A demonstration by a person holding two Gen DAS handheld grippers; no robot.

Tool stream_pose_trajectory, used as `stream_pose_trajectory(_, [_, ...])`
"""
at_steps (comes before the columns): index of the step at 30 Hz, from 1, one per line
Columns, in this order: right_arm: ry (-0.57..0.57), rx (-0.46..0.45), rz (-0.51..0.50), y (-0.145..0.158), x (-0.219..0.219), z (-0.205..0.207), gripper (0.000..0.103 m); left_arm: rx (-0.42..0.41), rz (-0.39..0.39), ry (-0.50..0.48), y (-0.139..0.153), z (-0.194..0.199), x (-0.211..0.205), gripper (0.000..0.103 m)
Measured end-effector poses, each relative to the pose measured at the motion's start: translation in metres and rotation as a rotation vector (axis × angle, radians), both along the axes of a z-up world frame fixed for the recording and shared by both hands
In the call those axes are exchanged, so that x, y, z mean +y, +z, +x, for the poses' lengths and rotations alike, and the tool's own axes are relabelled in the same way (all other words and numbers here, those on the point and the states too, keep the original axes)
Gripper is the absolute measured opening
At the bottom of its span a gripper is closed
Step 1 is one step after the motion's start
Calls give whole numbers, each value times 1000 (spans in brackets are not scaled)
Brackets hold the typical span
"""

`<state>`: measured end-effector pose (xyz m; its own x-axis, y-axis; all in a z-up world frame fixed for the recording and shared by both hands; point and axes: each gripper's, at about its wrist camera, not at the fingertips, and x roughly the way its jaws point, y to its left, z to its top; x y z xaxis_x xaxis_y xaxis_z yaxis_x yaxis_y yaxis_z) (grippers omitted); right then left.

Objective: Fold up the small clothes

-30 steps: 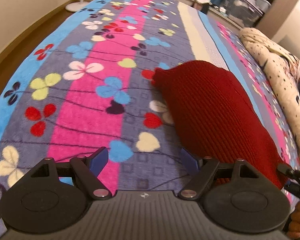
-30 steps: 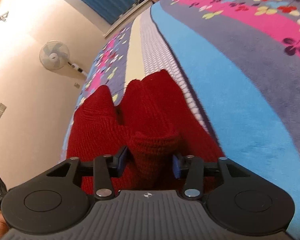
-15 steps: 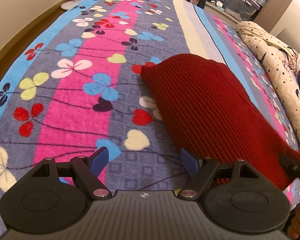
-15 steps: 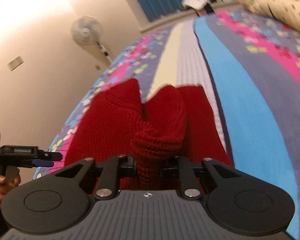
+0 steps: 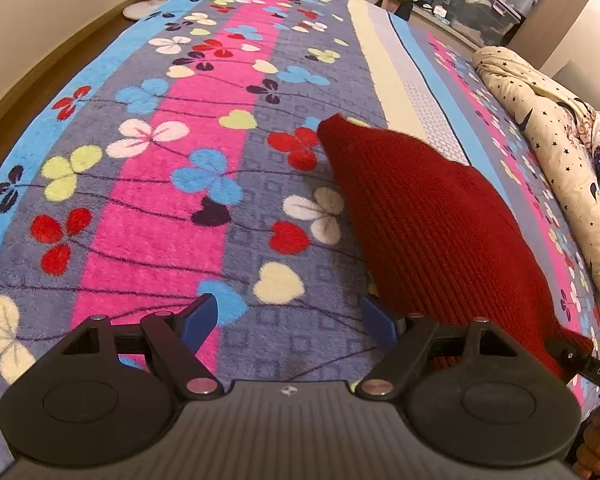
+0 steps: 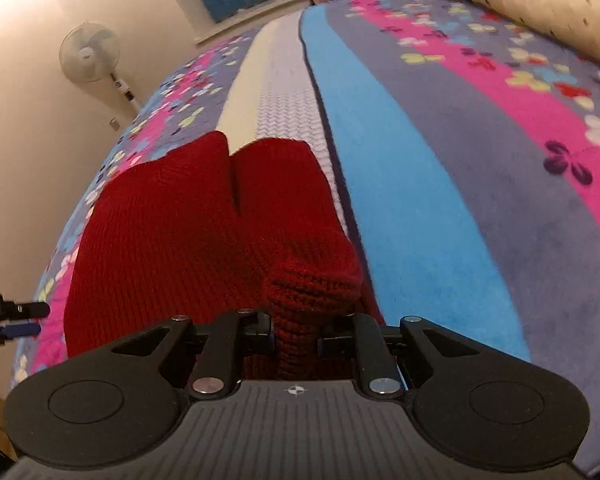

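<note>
Left wrist view: under both your grippers spreads the flowered blanket (image 5: pixel 204 168), and on it, ahead and to the right of your left gripper (image 5: pixel 288 318), lies the red knit garment (image 5: pixel 432 220) — its near edge just beside the right blue fingertip. That gripper's jaws stand wide with nothing between them. Your right gripper (image 6: pixel 294 334) is clamped narrowly on a bunched fold of the garment's near end — two red lobes stretch away ahead.

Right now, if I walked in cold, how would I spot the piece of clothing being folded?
Find the big bed with its flowered blanket of pink, blue and grey stripes. On it, beside the cream stripe, lies a dark red knit garment; the right claw pinches one bunched end. It is the only plain, ribbed, one-colour thing there, unlike the cream star-printed quilt at the bed's edge.
</note>
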<state>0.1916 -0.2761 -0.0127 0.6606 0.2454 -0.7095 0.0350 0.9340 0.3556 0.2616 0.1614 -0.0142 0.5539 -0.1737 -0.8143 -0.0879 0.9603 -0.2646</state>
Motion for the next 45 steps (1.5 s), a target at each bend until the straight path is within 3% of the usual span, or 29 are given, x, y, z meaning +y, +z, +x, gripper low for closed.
stream_pose_trajectory(5, [-4,24,10,-3,0,0,23,-12,7,-20,2,-1,-3,83])
stream_pose_trajectory(8, [-37,19,29,-2,-5,-1,37,-28,14,-33,4,-2,-7,83])
stream_pose_trajectory(12, [-33,-80,-21,10,2,-13,45,-61,24,-37,8,-3,-14,83])
stream_pose_trajectory(17, [12,-223,-121,27,14,-25,47,-123,75,-31,16,-5,-27,83])
stream_pose_trajectory(22, [-28,-326,-235,37,15,-32,49,-246,169,-47,30,-14,-50,83])
stream_pose_trajectory(25, [-54,-366,-226,41,8,-34,49,-318,188,-76,38,-22,-64,83])
stream_pose_trajectory(27, [-19,-353,-198,39,9,-32,49,-353,187,-114,41,-27,-74,78])
stream_pose_trajectory(29, [55,-257,-158,28,13,-22,49,-377,190,-170,42,-31,-86,66])
stream_pose_trajectory(31, [99,-89,-196,4,19,-9,45,-360,187,-241,38,-31,-98,37])
stream_pose_trajectory(33, [92,-10,-243,-12,20,-3,45,-276,206,-302,23,-26,-110,23])
stream_pose_trajectory(35, [94,-16,-241,-10,19,1,42,-186,294,-332,4,-21,-124,22])
stream_pose_trajectory(37, [109,-18,-249,-10,20,2,40,-190,343,-348,1,-20,-131,20])
stream_pose_trajectory(42, [96,0,-257,-13,21,8,38,-259,247,-308,20,-23,-122,20])
stream_pose_trajectory(45, [81,11,-244,-15,20,4,35,-265,207,-381,20,-28,-126,21])
